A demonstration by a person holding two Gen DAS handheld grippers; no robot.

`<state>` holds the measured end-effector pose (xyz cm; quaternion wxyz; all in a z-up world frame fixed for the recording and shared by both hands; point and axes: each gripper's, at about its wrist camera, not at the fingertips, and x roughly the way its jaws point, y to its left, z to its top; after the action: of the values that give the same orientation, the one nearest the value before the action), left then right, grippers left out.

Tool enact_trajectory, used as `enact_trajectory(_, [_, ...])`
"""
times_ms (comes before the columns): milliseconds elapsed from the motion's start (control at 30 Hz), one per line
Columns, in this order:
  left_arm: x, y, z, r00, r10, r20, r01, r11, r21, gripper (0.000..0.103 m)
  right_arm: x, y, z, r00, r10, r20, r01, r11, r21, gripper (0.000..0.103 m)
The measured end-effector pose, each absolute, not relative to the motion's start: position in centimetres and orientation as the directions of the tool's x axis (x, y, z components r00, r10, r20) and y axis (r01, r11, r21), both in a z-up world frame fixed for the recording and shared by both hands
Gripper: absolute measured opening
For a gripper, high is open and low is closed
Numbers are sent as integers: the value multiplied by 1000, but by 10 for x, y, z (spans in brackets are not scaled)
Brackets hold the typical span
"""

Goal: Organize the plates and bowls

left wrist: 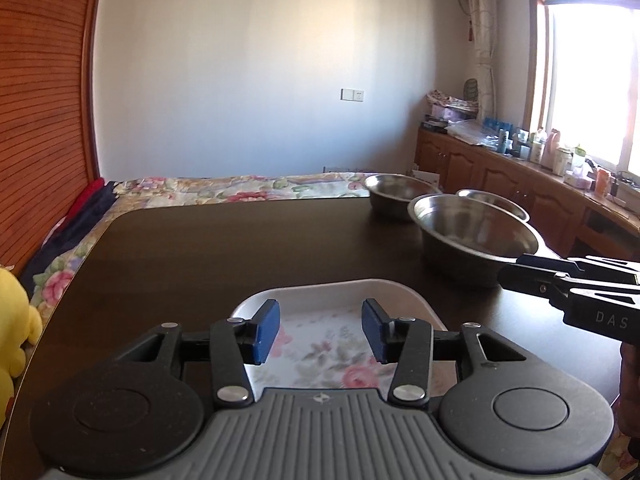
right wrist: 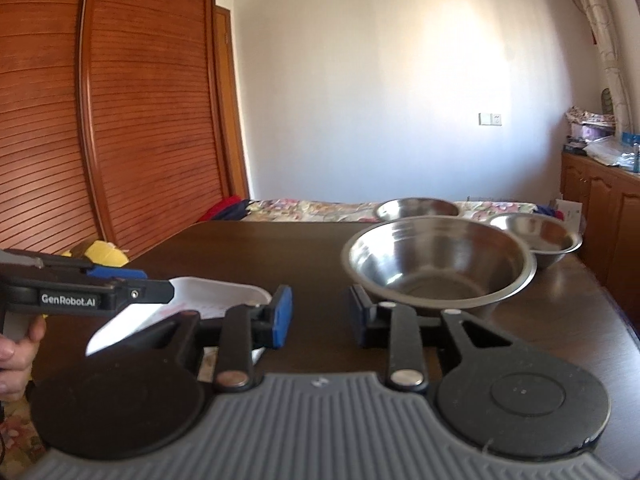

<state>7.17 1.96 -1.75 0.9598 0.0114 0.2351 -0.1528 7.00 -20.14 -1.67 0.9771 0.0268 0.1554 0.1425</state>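
A white square plate (left wrist: 340, 300) with a flower print lies on the dark table (left wrist: 200, 260) right under my left gripper (left wrist: 320, 330). That gripper is open, its blue pads (left wrist: 266, 330) hovering over the plate's near half. Three steel bowls stand at the right: a large one (left wrist: 476, 236), a far one (left wrist: 400, 192) and a small one (left wrist: 492, 200). In the right wrist view my right gripper (right wrist: 320, 316) is open, and its right finger is close to the near wall of the large bowl (right wrist: 440, 264). The plate (right wrist: 208, 300) lies to its left under the left gripper (right wrist: 160, 292).
A yellow plush toy (left wrist: 12, 320) sits off the table's left edge. A bed with a floral cover (left wrist: 240, 188) lies behind the table. Wooden cabinets (left wrist: 500, 176) carrying several bottles run along the right wall under a window. A hand (right wrist: 16, 356) holds the left gripper.
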Motion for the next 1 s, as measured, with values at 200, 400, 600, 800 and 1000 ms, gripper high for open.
enact_trajectory(200, [76, 2, -15, 841, -306, -446, 325, 945, -36, 61, 69, -221, -15, 928, 246, -279, -230, 969, 90, 41])
enact_trajectory(400, [86, -20, -14, 836, -319, -446, 344, 939, -26, 72, 76, -244, -15, 945, 198, -259, -185, 980, 76, 57])
enact_trajectory(600, [101, -44, -12, 831, -331, -447, 360, 933, -21, 82, 95, -268, -17, 954, 167, -250, -156, 986, 62, 64])
enact_trajectory(800, [122, -71, -8, 828, -331, -452, 372, 928, 2, 83, 121, -291, -20, 958, 146, -248, -136, 989, 53, 66])
enact_trajectory(1000, [142, -93, -4, 824, -336, -457, 385, 923, 16, 83, 144, -305, -24, 952, 154, -265, -142, 988, 61, 66])
